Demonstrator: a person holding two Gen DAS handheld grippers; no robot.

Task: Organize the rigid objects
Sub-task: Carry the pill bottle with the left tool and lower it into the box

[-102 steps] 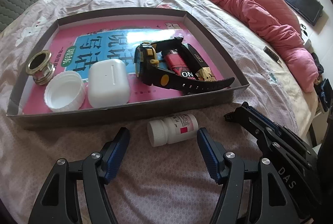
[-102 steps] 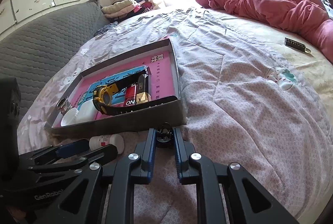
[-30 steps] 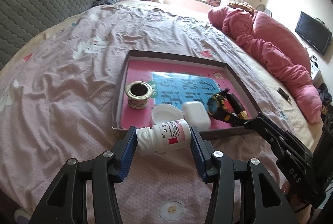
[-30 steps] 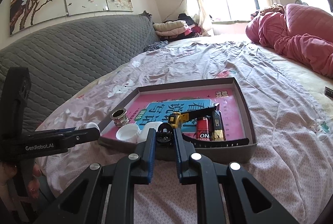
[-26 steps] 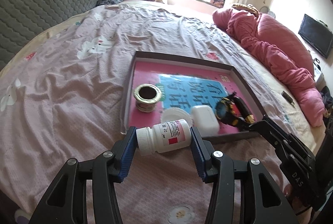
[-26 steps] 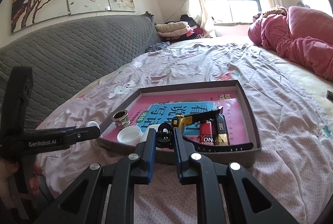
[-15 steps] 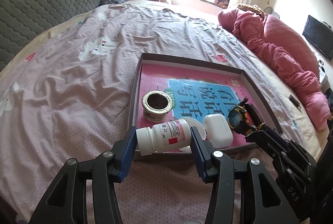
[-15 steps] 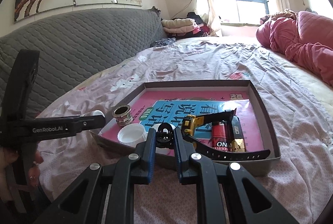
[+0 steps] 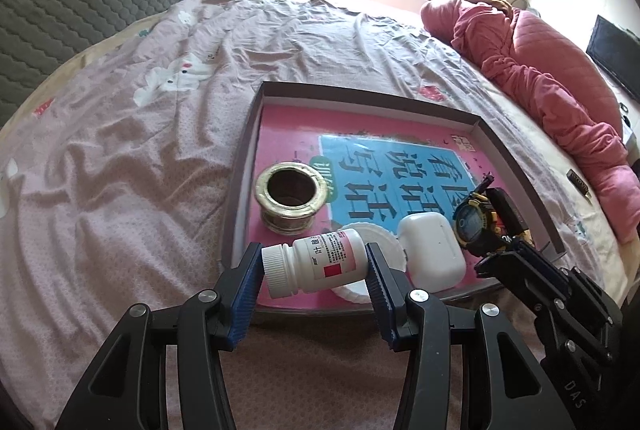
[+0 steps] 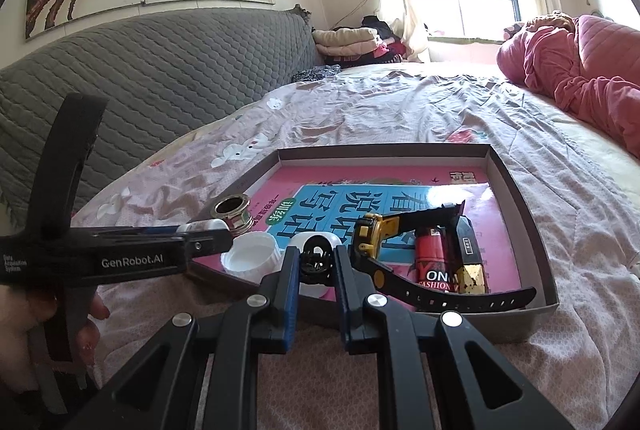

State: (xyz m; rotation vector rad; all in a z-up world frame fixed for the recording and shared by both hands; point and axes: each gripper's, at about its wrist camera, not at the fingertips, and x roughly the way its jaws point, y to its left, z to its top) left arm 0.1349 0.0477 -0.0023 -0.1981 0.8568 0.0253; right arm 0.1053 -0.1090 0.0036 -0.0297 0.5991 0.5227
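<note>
left gripper (image 9: 314, 272): clamped on the white pill bottle (image 9: 316, 265), held sideways, cap toward the left pad, hanging over the near-left corner of the tray (image 9: 516, 166)
right gripper (image 10: 316, 266): squeezed tight on a small black clip-like thing (image 10: 316, 262), too small to tell exactly what, at the tray's near edge
metal ring fitting (image 9: 291, 196): inside tray, left side, upright
white lid (image 10: 251, 257): inside tray, near edge, just in front of the fitting
white earbud case (image 9: 432, 252): inside tray, right next to the lid
watch (image 10: 400, 250): inside tray, right of the case, strap running along the near wall
red lighter (image 10: 434, 262): inside tray, beside the watch
bed sheet (image 9: 120, 170): pink, under the tray
</note>
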